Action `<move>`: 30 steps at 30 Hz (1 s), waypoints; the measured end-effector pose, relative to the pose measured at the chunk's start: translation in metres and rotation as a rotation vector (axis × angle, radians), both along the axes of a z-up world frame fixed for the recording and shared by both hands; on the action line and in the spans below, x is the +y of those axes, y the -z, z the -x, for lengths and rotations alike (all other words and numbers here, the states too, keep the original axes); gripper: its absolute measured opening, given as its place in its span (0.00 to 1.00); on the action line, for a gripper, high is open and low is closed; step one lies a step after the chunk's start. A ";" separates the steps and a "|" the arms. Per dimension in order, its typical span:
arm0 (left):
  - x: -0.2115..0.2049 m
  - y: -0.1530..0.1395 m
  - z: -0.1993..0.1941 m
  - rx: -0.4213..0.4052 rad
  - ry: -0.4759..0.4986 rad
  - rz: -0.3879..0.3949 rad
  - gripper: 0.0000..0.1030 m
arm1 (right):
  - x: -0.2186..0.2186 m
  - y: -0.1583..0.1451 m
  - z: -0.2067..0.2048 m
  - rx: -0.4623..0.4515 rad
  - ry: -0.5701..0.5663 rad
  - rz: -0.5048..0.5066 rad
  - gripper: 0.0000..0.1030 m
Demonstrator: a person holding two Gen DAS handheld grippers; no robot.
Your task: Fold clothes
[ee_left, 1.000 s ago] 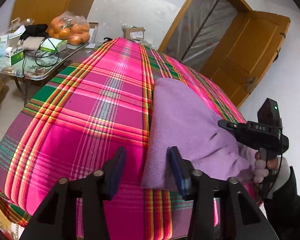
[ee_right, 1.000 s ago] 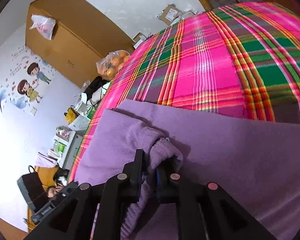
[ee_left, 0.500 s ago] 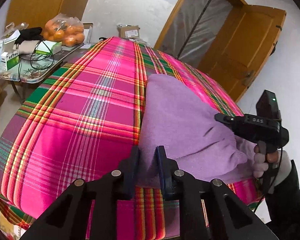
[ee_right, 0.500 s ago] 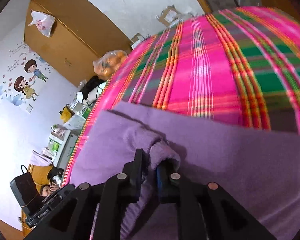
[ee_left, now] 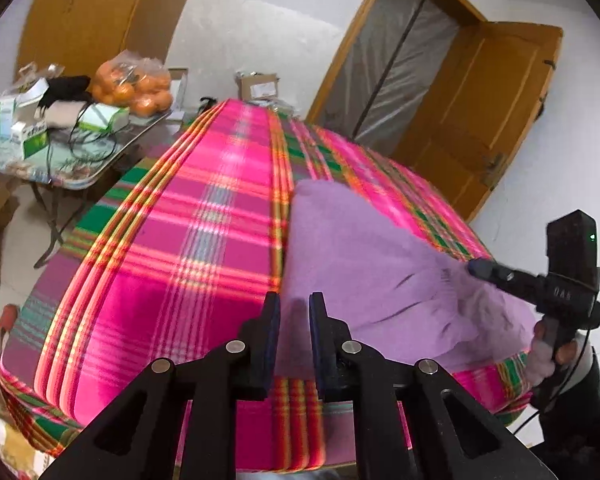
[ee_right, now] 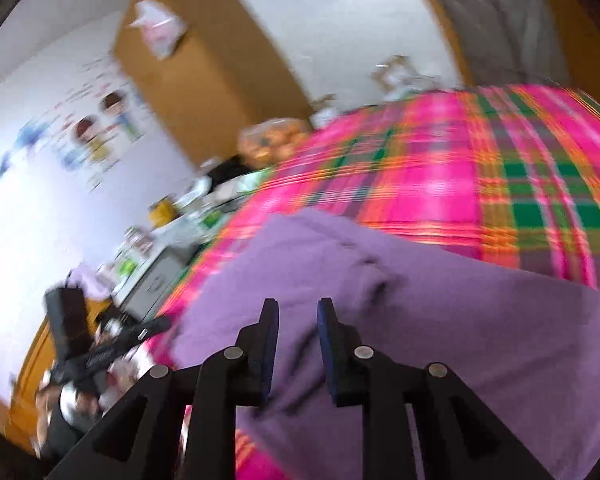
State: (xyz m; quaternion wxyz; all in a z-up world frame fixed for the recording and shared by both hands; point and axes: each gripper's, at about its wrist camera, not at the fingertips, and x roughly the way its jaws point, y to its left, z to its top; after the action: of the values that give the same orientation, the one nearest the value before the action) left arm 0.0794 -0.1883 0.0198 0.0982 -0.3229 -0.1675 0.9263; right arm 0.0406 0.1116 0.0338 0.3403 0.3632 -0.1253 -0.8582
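Observation:
A purple garment (ee_left: 360, 256) lies folded on the right half of a bed with a pink plaid sheet (ee_left: 180, 240). My left gripper (ee_left: 296, 312) is at the garment's near left corner. Its jaws are closing, with a bunch of purple cloth pinched between the pads. In the blurred right wrist view my right gripper (ee_right: 298, 316) hovers over the garment (ee_right: 460, 320). Its jaws are opening and nothing sits between them, and a rumpled cuff (ee_right: 372, 276) lies just ahead. The right gripper (ee_left: 476, 268) also shows at the garment's right side.
A side table (ee_left: 40, 160) left of the bed carries a bag of oranges (ee_left: 134, 86), boxes and cables. An open wooden door (ee_left: 484, 112) stands behind the bed. A person's hand (ee_left: 548, 344) holds the right gripper by the bed's right edge.
The left jaws went from wide apart to pinched on the garment's corner. The right jaws let go of the cuff, and that gripper pulled back, rose and rolled.

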 end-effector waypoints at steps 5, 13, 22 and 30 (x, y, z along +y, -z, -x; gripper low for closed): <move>0.015 0.017 0.002 -0.061 0.052 0.031 0.13 | -0.036 0.028 0.002 -0.075 -0.112 -0.148 0.17; 0.008 0.005 0.002 -0.027 -0.006 0.023 0.13 | -0.056 -0.015 0.035 0.034 -0.121 -0.158 0.27; 0.019 0.005 0.037 -0.027 0.022 0.017 0.13 | -0.131 -0.015 0.108 0.011 -0.252 -0.230 0.31; 0.024 0.022 0.043 -0.067 0.033 0.015 0.13 | -0.116 0.045 0.185 -0.285 -0.182 -0.052 0.00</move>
State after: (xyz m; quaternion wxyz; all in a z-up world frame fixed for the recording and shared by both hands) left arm 0.0368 -0.1646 -0.0023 0.1054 -0.3570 -0.1585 0.9145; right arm -0.1440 -0.0043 -0.0111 0.3859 0.4997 -0.1167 -0.7667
